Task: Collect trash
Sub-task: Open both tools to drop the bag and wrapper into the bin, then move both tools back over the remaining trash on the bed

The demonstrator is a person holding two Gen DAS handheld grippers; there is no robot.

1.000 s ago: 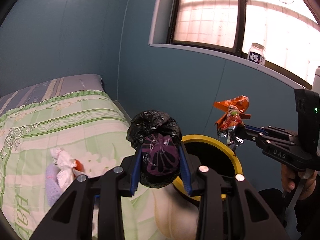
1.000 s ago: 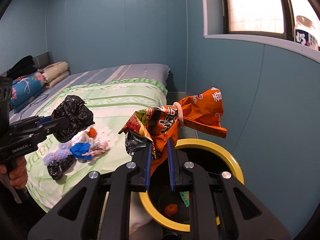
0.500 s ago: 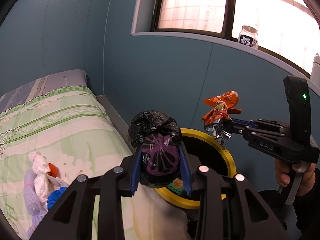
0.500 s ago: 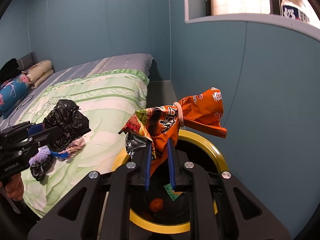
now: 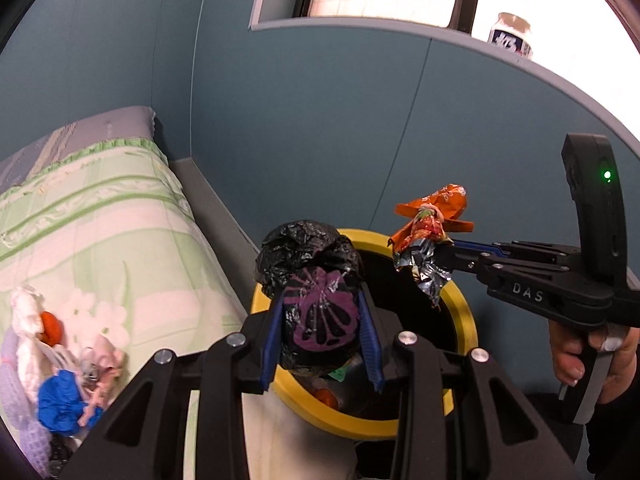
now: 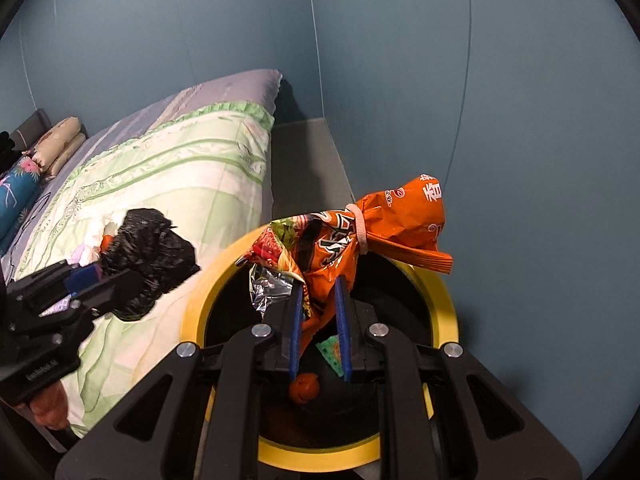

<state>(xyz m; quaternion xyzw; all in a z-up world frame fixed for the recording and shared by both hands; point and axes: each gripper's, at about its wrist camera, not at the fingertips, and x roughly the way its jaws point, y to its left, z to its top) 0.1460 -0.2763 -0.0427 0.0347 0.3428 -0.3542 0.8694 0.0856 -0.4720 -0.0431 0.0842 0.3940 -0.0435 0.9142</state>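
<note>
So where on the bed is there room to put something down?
The quilt is bare from the trash pile up to the green frill and the grey sheet beyond. It is crowded at the pile near the bed's edge and at the pillows at the head.

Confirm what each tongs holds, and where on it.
Left tongs: crumpled black plastic bag, pinched across its lower bulk. Right tongs: tied orange snack bag, gripped at its lower crumpled end.
</note>
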